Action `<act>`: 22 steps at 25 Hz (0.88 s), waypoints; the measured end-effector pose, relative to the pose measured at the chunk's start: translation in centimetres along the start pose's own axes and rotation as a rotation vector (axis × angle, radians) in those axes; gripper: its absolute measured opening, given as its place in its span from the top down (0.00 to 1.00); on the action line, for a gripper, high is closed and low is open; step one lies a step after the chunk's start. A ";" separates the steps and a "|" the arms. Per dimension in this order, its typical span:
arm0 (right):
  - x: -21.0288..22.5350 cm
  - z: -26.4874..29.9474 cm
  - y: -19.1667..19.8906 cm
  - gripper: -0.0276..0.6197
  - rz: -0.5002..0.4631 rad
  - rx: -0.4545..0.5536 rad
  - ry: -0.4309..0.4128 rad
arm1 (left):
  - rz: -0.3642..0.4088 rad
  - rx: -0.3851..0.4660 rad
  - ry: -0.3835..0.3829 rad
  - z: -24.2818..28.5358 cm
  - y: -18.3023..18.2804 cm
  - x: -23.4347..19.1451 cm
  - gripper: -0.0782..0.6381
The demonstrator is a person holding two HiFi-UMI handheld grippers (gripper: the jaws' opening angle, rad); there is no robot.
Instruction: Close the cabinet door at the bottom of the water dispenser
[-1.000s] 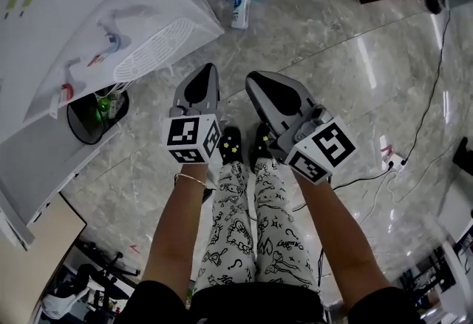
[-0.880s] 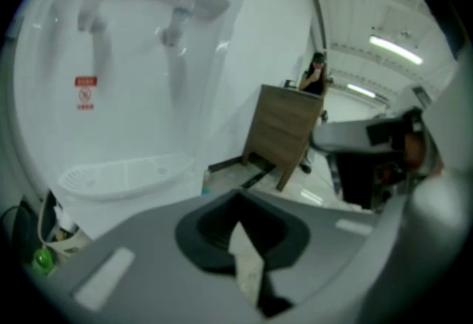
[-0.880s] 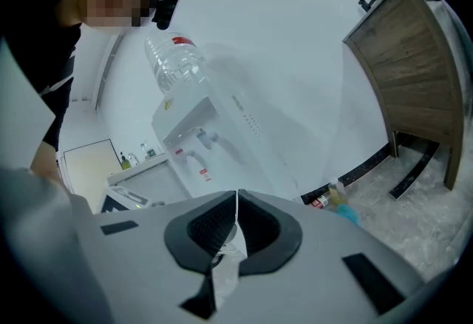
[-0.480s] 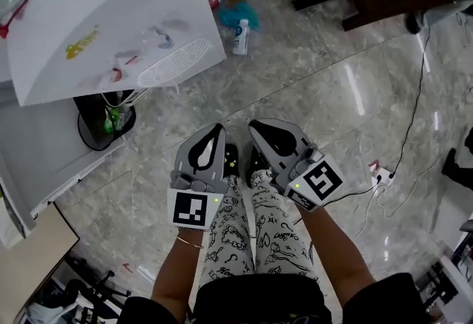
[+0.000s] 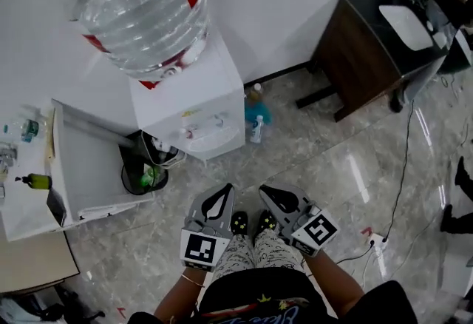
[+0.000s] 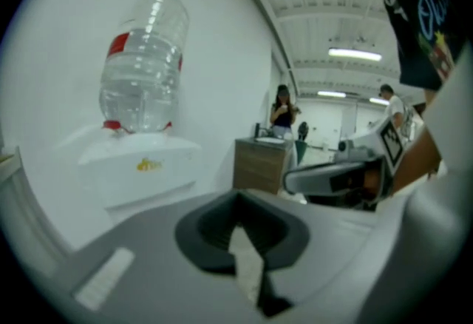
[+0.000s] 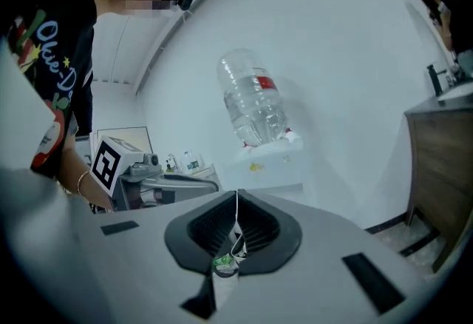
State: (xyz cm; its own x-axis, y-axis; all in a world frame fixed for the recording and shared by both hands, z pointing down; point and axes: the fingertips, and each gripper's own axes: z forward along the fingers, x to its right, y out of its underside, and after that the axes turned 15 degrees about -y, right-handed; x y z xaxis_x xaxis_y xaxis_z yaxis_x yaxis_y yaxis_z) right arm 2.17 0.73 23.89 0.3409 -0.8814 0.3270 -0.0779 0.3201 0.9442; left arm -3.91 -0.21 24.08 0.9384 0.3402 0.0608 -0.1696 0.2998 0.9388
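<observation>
The white water dispenser stands against the wall with a big clear bottle on top. Its bottom cabinet door hangs open, swung out to the left. A black round container with green items shows at the opening. My left gripper and right gripper are held side by side low in the head view, above the person's feet, well short of the door. Both are shut on nothing. The dispenser also shows ahead in the left gripper view and, further off, the dispenser in the right gripper view.
A dark wooden cabinet with a white basin stands at the right wall. Small bottles lie on the floor beside the dispenser. A cable and power strip trail at the right. A counter with bottles is at the left.
The head view has tilted up and back, bringing the whole dispenser, bottle and open door into sight. Both grippers sit lower in the frame and have stayed shut.
</observation>
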 end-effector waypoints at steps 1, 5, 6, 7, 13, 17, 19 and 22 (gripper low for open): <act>-1.0 -0.2 -1.2 0.93 -0.022 -0.008 -0.007 | -0.004 0.007 -0.004 -0.9 -1.2 0.0 0.89; -4.8 -2.0 -4.7 0.93 -0.039 -0.018 -0.051 | -0.031 0.018 0.010 -4.5 -4.0 1.3 0.89; -5.2 -2.3 -5.4 0.93 -0.041 -0.015 -0.052 | -0.026 0.030 0.014 -5.0 -4.9 1.6 0.89; -5.6 -2.6 -5.9 0.93 -0.043 -0.008 -0.050 | -0.010 0.042 0.018 -5.5 -5.6 1.8 0.89; -7.5 -3.4 -8.0 0.93 -0.034 0.067 -0.064 | -0.009 0.044 0.017 -7.2 -7.3 1.9 0.89; -8.2 -3.9 -8.3 0.93 -0.029 0.089 -0.085 | -0.023 0.041 -0.004 -7.7 -7.7 1.5 0.89; -8.1 -4.0 -8.5 0.93 -0.024 0.105 -0.091 | -0.045 0.043 0.000 -7.6 -8.0 1.5 0.89; -7.7 -4.3 -8.9 0.93 -0.020 0.128 -0.097 | -0.054 0.044 0.010 -7.3 -8.1 1.9 0.89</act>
State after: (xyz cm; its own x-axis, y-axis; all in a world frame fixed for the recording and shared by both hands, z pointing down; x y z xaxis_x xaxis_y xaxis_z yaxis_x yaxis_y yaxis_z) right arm 4.24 6.18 12.79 0.2522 -0.9185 0.3046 -0.1930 0.2607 0.9459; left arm -2.94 4.50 14.15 0.9427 0.3337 0.0068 -0.1055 0.2788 0.9545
